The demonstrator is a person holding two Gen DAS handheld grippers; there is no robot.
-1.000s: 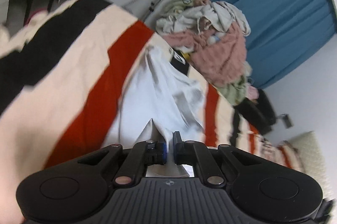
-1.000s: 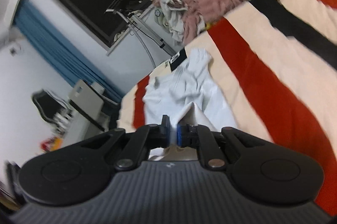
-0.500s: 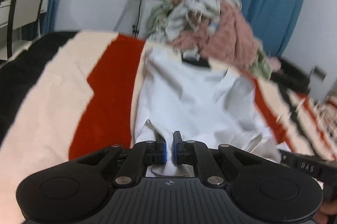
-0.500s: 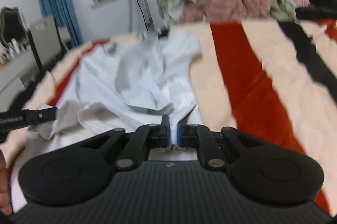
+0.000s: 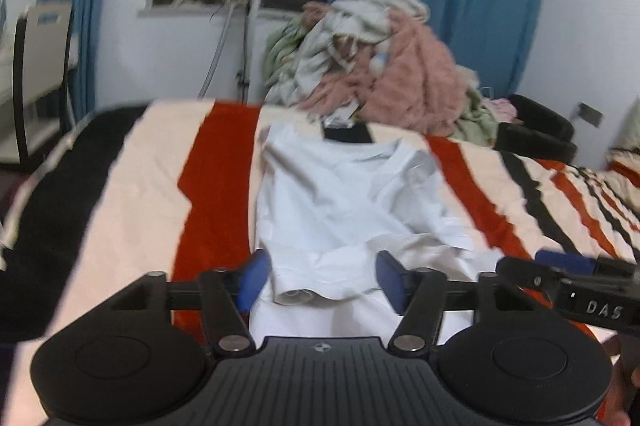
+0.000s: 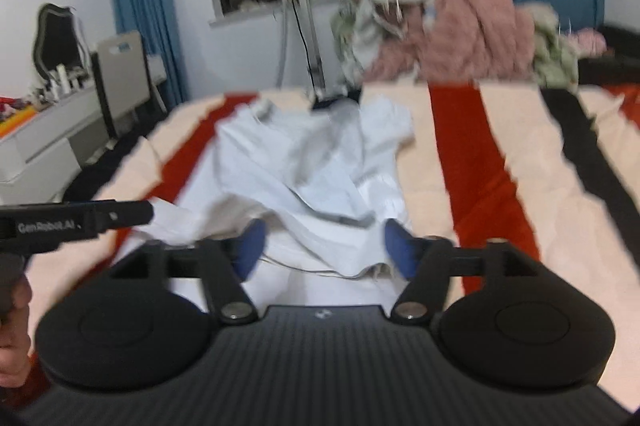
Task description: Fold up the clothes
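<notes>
A white T-shirt (image 5: 340,202) lies lengthwise on the striped bed, collar at the far end and its near hem bunched in folds. It also shows in the right wrist view (image 6: 304,182). My left gripper (image 5: 323,280) is open, its blue pads either side of the near left hem, holding nothing. My right gripper (image 6: 324,246) is open over the near right hem, holding nothing. Each gripper shows at the edge of the other's view: the right one (image 5: 568,278) and the left one (image 6: 80,220).
The bed cover (image 5: 132,194) has red, cream and black stripes. A pile of pink, white and green clothes (image 5: 380,70) sits at the far end. A stand (image 5: 244,26), window and blue curtains are behind. A chair (image 5: 40,66) and desk stand to the left.
Both grippers were shut on the shirt's hem, swung it level and laid it down the bed. Now both have opened and let the hem go.
</notes>
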